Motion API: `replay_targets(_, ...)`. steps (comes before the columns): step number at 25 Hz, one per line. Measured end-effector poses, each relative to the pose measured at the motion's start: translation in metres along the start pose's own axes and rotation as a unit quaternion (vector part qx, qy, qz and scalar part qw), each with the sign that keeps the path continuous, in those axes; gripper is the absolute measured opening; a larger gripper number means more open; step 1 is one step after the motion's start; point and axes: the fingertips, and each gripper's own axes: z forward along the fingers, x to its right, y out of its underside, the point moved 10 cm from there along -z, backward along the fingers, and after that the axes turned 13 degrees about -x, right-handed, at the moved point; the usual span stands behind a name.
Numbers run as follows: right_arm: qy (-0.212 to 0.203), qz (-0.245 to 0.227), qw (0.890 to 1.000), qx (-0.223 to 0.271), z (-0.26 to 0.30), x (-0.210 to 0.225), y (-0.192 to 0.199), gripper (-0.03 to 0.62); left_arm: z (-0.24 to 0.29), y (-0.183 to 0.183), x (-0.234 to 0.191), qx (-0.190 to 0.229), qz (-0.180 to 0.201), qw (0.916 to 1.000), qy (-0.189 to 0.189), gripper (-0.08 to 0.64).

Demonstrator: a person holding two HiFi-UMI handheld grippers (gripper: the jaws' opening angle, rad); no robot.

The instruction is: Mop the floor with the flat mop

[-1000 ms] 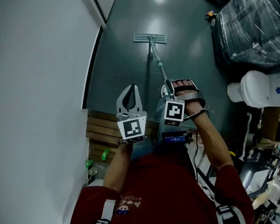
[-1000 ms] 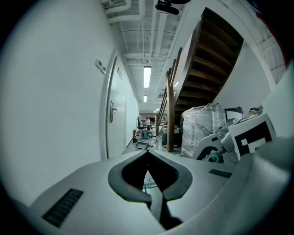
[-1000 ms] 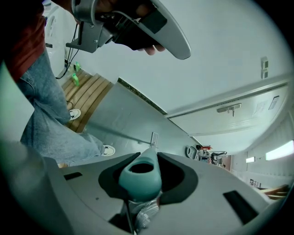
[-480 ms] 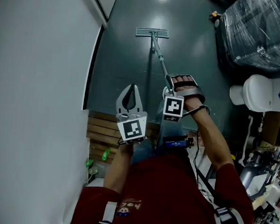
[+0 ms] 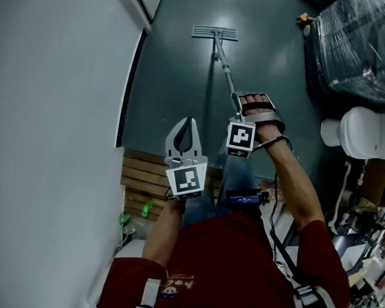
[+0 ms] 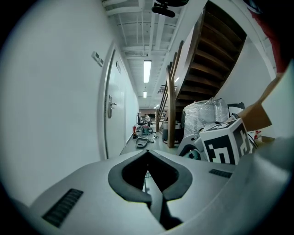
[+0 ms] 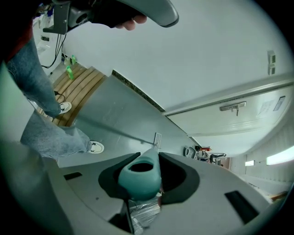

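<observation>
Flat mop (image 5: 215, 33) w/ slim metal pole, ribbed head on glossy grey floor (image 5: 177, 84), teal grip (image 7: 140, 176) clamped in our R gripper (image 5: 236, 114), L gripper (image 5: 186, 133) closed, empty

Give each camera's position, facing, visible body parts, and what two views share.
Head view: on the person's head, looking steeply down at the floor; shows both arms, the shut left gripper and the right gripper clamping the mop handle.
Left gripper view: on that gripper, facing along its jaws down a corridor; the right gripper's marker cube shows.
Right gripper view: on that gripper, facing down the handle to the mop head; a jeans leg and shoe show.
Shared: the mop head, in head and right gripper views.
</observation>
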Motion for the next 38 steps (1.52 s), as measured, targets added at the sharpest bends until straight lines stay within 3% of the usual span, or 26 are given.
replay_targets(16,0.005,0.011,1.0,0.01,0.064,0.028,-0.007,0.12,0.032,0.014,-0.007,-0.029,-0.001,0.9995,-0.009,0.015)
replay_targets(22,0.002,0.0,1.0,-0.009,0.078,0.03,-0.009,0.12,0.036,0.017,-0.015,-0.019,0.003,0.9997,-0.016,0.015)
replay_targets(31,-0.017,0.002,1.0,-0.004,0.08,0.032,-0.007,0.12,0.035,0.014,-0.006,-0.015,-0.003,0.9998,-0.011,0.015)
replay_targets(38,-0.008,0.013,1.0,0.002,0.074,0.033,-0.012,0.12,0.03,0.021,-0.012,-0.02,-0.007,0.9997,-0.012,0.015)
